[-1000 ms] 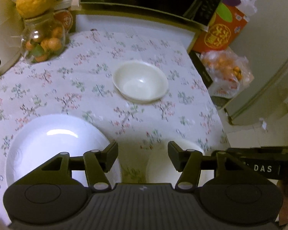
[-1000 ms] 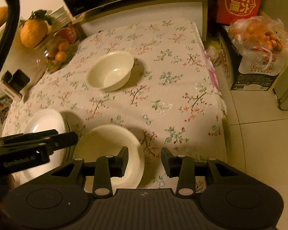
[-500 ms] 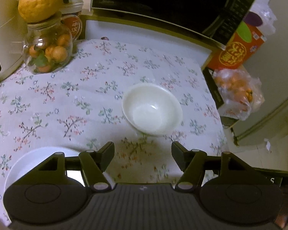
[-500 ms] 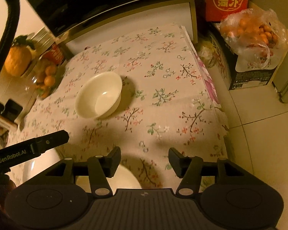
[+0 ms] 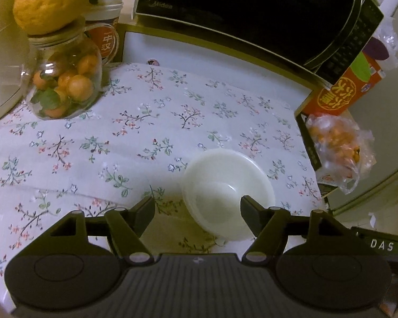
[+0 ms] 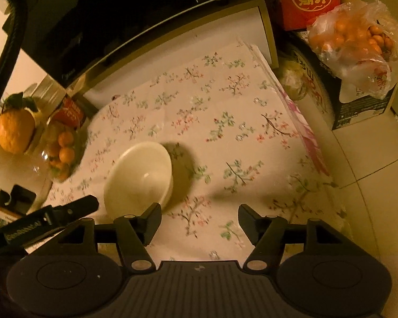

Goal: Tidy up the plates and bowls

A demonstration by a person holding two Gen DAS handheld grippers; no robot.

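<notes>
One white bowl point(image 5: 226, 193) stands upright on the flowered tablecloth point(image 5: 135, 135), toward the right edge of the table and near its front. It is empty inside.

From the left wrist camera, the left gripper point(image 5: 197, 210) is just above the near side of this bowl. Its jaws are opening, and the bowl's left rim lies in the gap between them, while the right fingertip stands over the bowl's inside. The pads do not press on anything — the gripper holds nothing.

From the right wrist camera, the right gripper point(image 6: 199, 218) is over bare cloth to the right of the same bowl point(image 6: 139, 177). Its jaws are opening too, with only tablecloth between them. The left fingertip is just beside the bowl's near rim; whether it touches, I cannot tell.

Behind the bowl, at the far left corner, a glass jar point(image 5: 63, 84) of small oranges carries a big yellow fruit point(image 5: 50, 0) on its lid. A black microwave point(image 5: 249, 13) stands at the back, and a plastic bag of oranges point(image 5: 339, 151) sits beyond the table's right edge.
</notes>
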